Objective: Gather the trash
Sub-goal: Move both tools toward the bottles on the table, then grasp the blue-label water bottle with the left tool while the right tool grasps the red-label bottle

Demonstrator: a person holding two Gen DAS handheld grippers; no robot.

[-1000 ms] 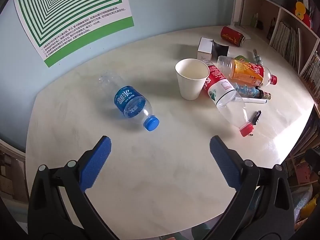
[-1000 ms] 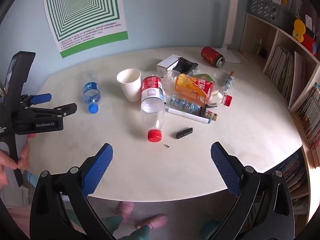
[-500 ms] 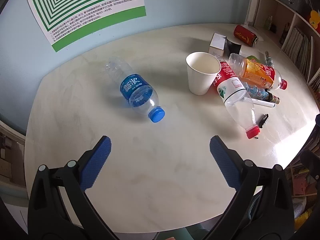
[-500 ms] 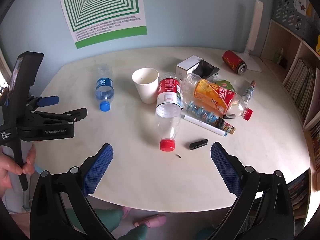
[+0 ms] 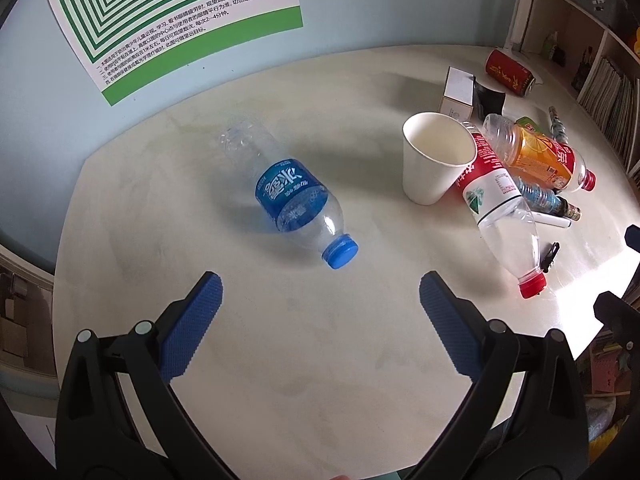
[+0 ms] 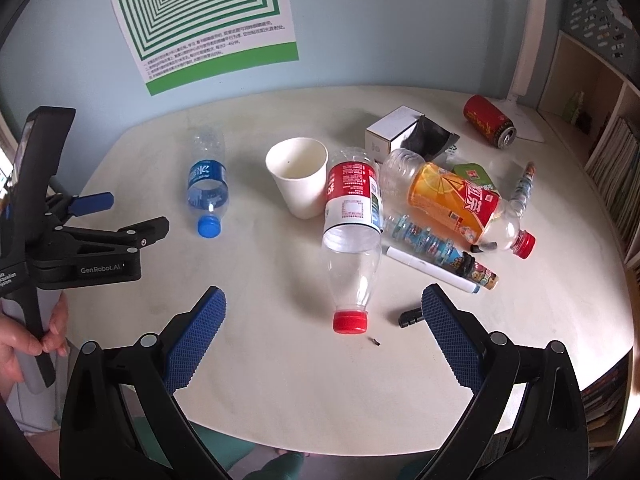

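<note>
Blue-label bottle [image 5: 294,204] lying alone mid-table, cap toward left gripper [image 5: 318,306] | bare tabletop all round it | red-cap bottle [image 6: 352,236] against paper cup [image 6: 300,176] | right gripper [image 6: 322,314] over near edge | both grippers spread wide, empty

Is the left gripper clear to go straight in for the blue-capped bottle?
Probably yes. The left gripper is open, and the blue-capped bottle lies alone just ahead of it with its cap towards the fingers, only bare table between. The paper cup stands well off to the right.
</note>
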